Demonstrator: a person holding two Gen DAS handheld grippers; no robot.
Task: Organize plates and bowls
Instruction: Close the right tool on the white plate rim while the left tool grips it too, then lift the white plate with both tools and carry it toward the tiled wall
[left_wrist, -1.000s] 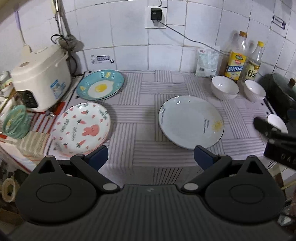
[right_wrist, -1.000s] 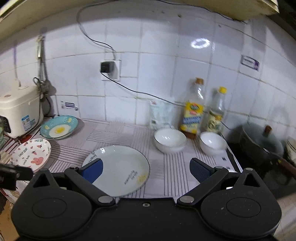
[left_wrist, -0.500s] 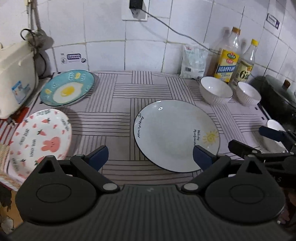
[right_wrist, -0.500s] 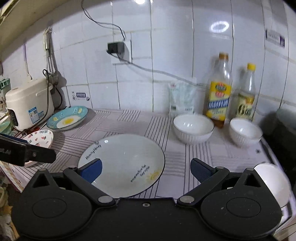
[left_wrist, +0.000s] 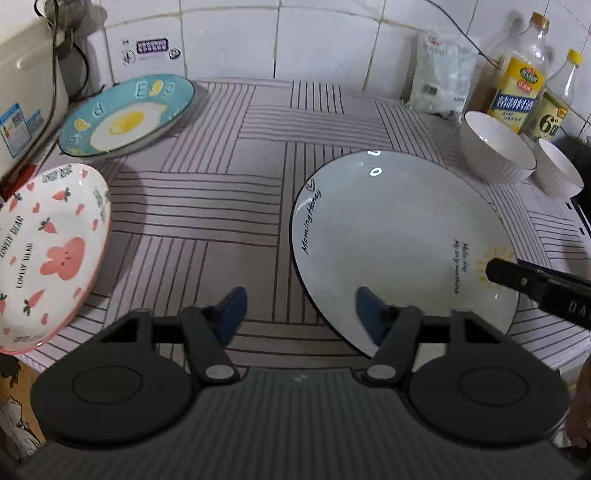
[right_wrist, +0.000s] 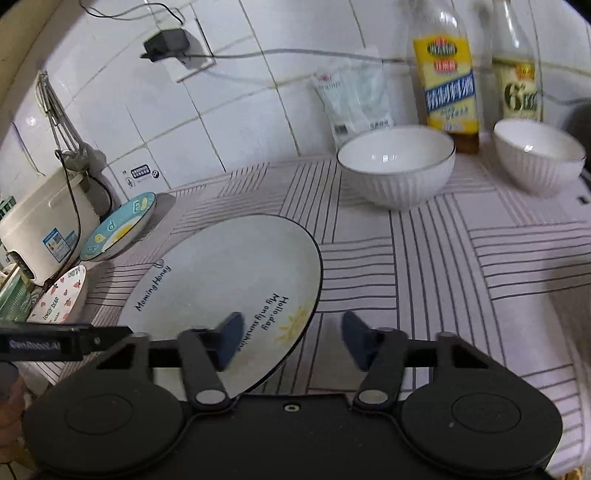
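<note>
A large white plate (left_wrist: 399, 236) (right_wrist: 221, 280) with a dark rim and a small sun drawing lies on the striped mat. My left gripper (left_wrist: 300, 314) hangs low over the plate's near left rim, one finger above the plate and one above the mat. Its jaws are closing, and the pads do not press on the rim. My right gripper (right_wrist: 293, 338) straddles the near right rim the same way, jaws closing, pads apart from it. A blue egg plate (left_wrist: 125, 118) and a pink bunny plate (left_wrist: 48, 251) lie to the left. Two white bowls (right_wrist: 397, 162) (right_wrist: 539, 155) stand at the back right.
A rice cooker (right_wrist: 44, 221) stands at the far left against the tiled wall. Two oil bottles (right_wrist: 448, 85) and a white bag (right_wrist: 354, 99) line the wall behind the bowls. The counter's front edge runs just below both grippers. Bare mat (right_wrist: 498, 266) lies right of the big plate.
Both grippers have come down and closer to the large white plate, which now fills much more of each view. Both pairs of jaws have narrowed from wide open.
</note>
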